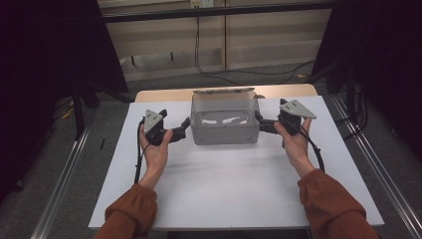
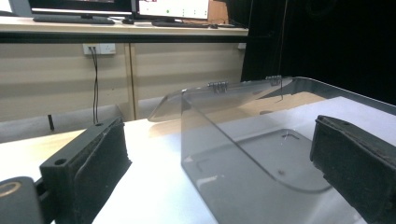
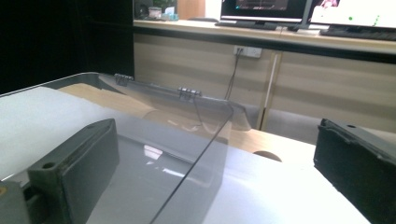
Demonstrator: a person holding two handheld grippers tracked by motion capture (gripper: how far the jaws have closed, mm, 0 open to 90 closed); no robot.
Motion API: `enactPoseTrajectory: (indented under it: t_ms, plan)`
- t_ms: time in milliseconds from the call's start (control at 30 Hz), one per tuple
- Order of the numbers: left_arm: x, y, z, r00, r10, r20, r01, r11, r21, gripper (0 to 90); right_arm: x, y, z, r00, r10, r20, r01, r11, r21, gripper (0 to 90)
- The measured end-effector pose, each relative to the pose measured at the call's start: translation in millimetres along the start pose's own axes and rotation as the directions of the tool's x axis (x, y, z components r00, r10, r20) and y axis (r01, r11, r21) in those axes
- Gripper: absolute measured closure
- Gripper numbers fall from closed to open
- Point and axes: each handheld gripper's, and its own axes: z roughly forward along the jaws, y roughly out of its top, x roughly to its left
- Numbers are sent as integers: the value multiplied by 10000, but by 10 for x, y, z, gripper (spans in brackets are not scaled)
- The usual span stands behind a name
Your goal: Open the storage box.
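A clear plastic box (image 1: 225,124) stands at the back middle of the white board (image 1: 224,184), its hinged lid (image 1: 224,91) swung open behind it. My left gripper (image 1: 183,129) is at the box's left side and my right gripper (image 1: 262,122) at its right side, both held low and pointing inward. Both are open, jaws wide apart. In the left gripper view (image 2: 219,163) the box's near wall (image 2: 243,154) rises between the jaws. In the right gripper view (image 3: 215,163) the clear wall (image 3: 154,140) also stands between the jaws, and the left jaw shows through it.
The board lies on a wooden tabletop (image 1: 159,94) whose back edge is just behind the box. Dark stands and metal floor rails (image 1: 64,184) flank the table. Cables (image 1: 199,50) hang by the far wall, beneath a desk with monitors (image 2: 173,9).
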Motion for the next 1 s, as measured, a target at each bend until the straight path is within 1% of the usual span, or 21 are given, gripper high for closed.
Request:
enactPoseTrajectory:
  t_ms: [33,100,200,233,267,333,367,400,533,600,667,700,733,800,900,1000]
  plan:
    - [0,-15,-16,10000,-19,-42,19,10000,14,39,3,1,-23,9999,-111,86,111,9999,-35,0]
    - [4,-37,-45,9997,-245,0,245,9997,47,39,7,5,-61,9997,-221,128,222,9997,-96,0]
    - [5,-63,-112,9999,-89,-102,89,9999,-56,38,15,1,-130,9996,-234,155,237,9996,-179,0]
    - [7,-73,-128,9998,-144,-155,143,9999,-74,38,17,-5,-154,9997,-210,134,212,9996,-191,0]
    - [14,-80,-148,9998,-96,-191,95,9999,-43,38,20,-12,-178,9997,-184,133,187,9996,-200,0]
    - [13,-90,-192,9997,109,-234,-111,9999,-78,38,25,-28,-220,9998,-164,118,166,9997,-204,0]
    - [16,-94,-215,9996,118,-240,-119,9999,-55,38,27,-33,-244,9997,-160,163,163,9997,-184,0]
    - [11,-97,-227,9998,-93,-178,91,9999,-134,38,26,-38,-264,9996,-203,174,207,9995,-254,0]
    - [5,-106,-327,9999,-120,-92,118,9998,-129,38,26,-52,-349,9994,-242,238,251,9990,-377,0]
    - [-4,-110,-378,9998,-122,-135,119,9997,-229,38,30,-64,-397,9995,-197,227,207,9988,-449,0]
    - [-5,-115,-428,10000,-44,-82,42,9998,-211,38,34,-73,-445,9993,-282,226,291,9988,-390,0]
    - [-9,-121,-448,10000,-89,-39,88,9997,-231,38,35,-80,-467,9991,-321,260,333,9984,-449,0]
    - [-13,-131,-468,9999,-69,-77,68,9998,-193,38,33,-86,-489,9986,-402,330,418,9979,-491,0]
    - [-23,-153,-508,10000,-46,-68,45,9999,-101,36,26,-106,-530,9983,-405,427,428,9975,-560,0]
    - [-39,-181,-568,9998,118,-136,-120,9998,-187,35,24,-135,-581,9974,-549,469,570,9974,-449,0]
    - [-54,-190,-623,9999,114,-82,-115,9997,-198,35,27,-170,-629,9975,-511,497,535,9974,-492,0]
